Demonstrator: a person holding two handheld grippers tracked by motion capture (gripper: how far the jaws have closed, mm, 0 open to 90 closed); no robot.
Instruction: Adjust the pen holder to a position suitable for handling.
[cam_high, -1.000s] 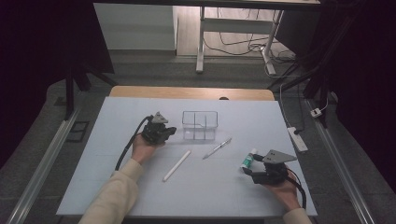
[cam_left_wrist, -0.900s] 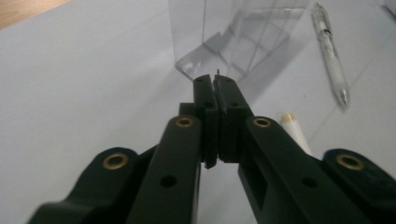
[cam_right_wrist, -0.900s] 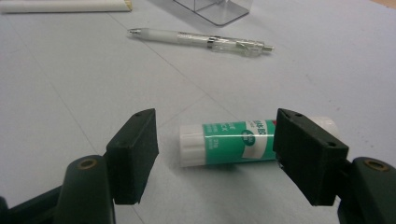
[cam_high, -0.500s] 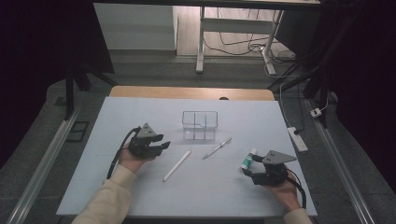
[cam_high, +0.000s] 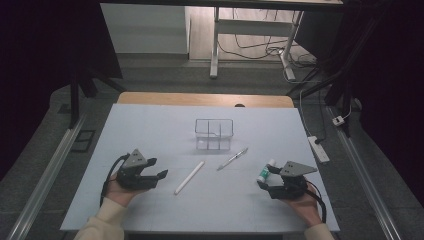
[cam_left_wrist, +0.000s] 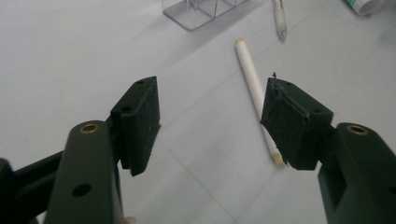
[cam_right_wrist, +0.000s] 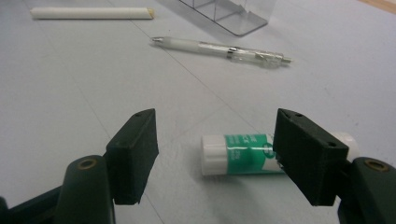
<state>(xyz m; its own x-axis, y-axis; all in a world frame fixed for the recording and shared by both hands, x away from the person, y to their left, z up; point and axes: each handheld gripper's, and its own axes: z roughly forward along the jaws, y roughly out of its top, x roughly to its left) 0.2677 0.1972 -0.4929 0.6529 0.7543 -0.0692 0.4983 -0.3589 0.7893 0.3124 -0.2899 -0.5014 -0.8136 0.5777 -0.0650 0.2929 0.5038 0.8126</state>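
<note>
While both grippers rest low over the white table (cam_high: 150, 125), neither has hold of anything. At the near left corner area, the left gripper (cam_high: 156, 175) has just been opening its jaws; they now stand wide apart with only bare table between them. A white stick (cam_left_wrist: 254, 91) lies just beyond its right jaw, apart from the pads. Toward the near right edge, the right gripper (cam_right_wrist: 215, 161) has its jaws spread wide, and a green and white glue stick (cam_right_wrist: 243, 154) lies flat just past them, untouched. A clear pen (cam_high: 233, 158) and a clear box (cam_high: 214, 134) sit near the table's middle.
</note>
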